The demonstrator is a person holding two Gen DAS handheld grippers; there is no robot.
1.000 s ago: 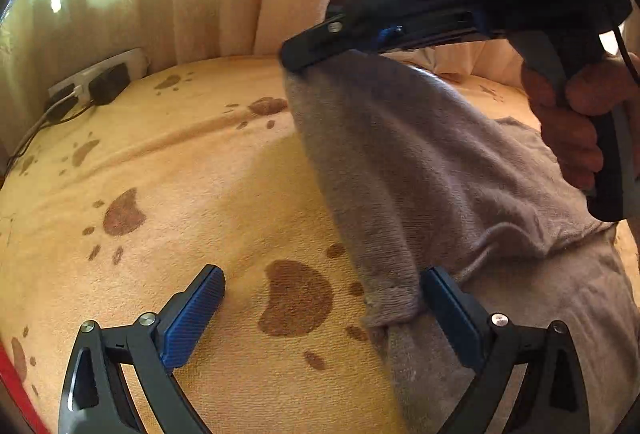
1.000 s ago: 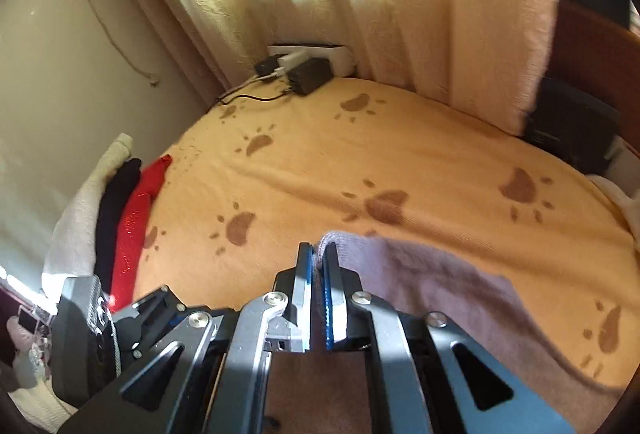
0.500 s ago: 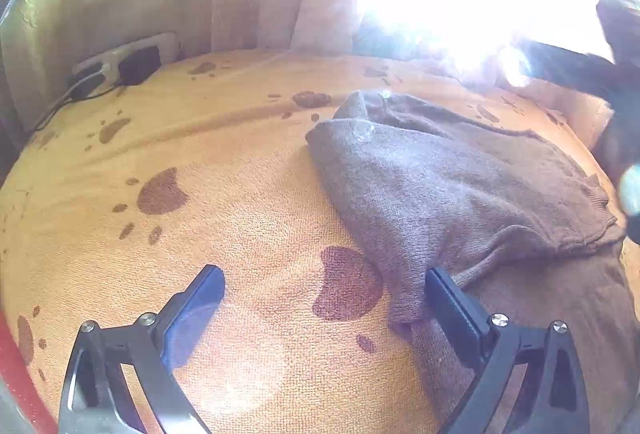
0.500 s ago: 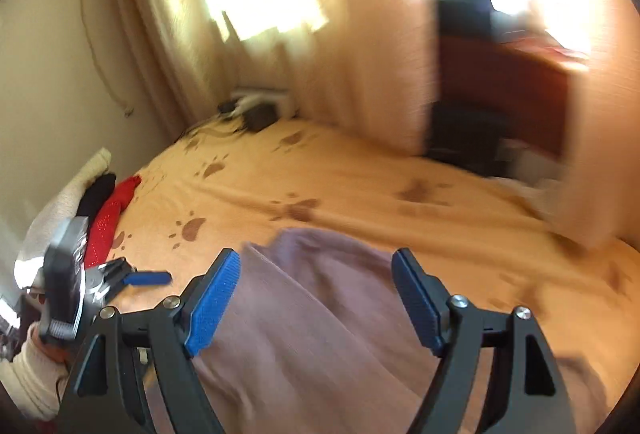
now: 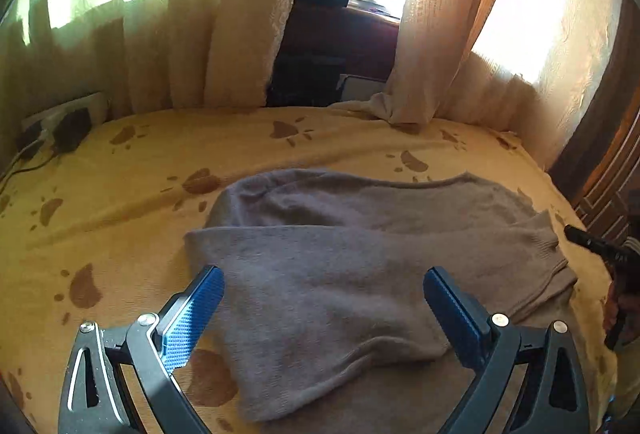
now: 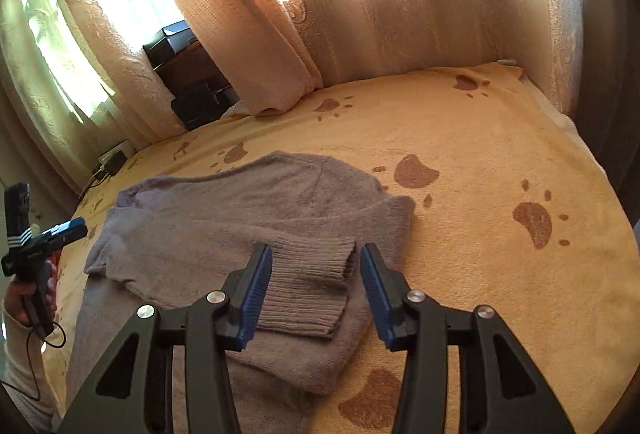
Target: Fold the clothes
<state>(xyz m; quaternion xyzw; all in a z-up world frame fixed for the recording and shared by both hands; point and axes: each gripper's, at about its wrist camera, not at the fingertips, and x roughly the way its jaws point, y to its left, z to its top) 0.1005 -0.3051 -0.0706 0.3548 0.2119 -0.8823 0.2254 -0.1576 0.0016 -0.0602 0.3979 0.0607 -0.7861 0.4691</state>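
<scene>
A grey-brown knitted sweater [image 5: 360,254] lies on the yellow paw-print bedspread [image 5: 120,194], with one sleeve folded across its body. My left gripper [image 5: 322,304] hovers open over the folded sleeve, nothing between its blue pads. In the right wrist view the same sweater [image 6: 224,210] spreads out, and the ribbed cuff [image 6: 308,274] of the sleeve lies between the fingers of my right gripper [image 6: 316,284], which stands open above it. The right gripper also shows at the far right edge of the left wrist view, held in a hand [image 5: 618,304].
Cream curtains [image 5: 160,34] hang along the far side of the bed. A power strip with plugs [image 5: 60,126] sits at the back left corner. Dark furniture [image 5: 320,54] stands behind the curtain gap. A wooden door [image 5: 608,174] is at the right. Bare bedspread [image 6: 500,194] lies right of the sweater.
The right gripper let go of the sleeve it held up, opened and drew back to the right. The sleeve now lies flat across the sweater. The left gripper shifted right, over the sweater.
</scene>
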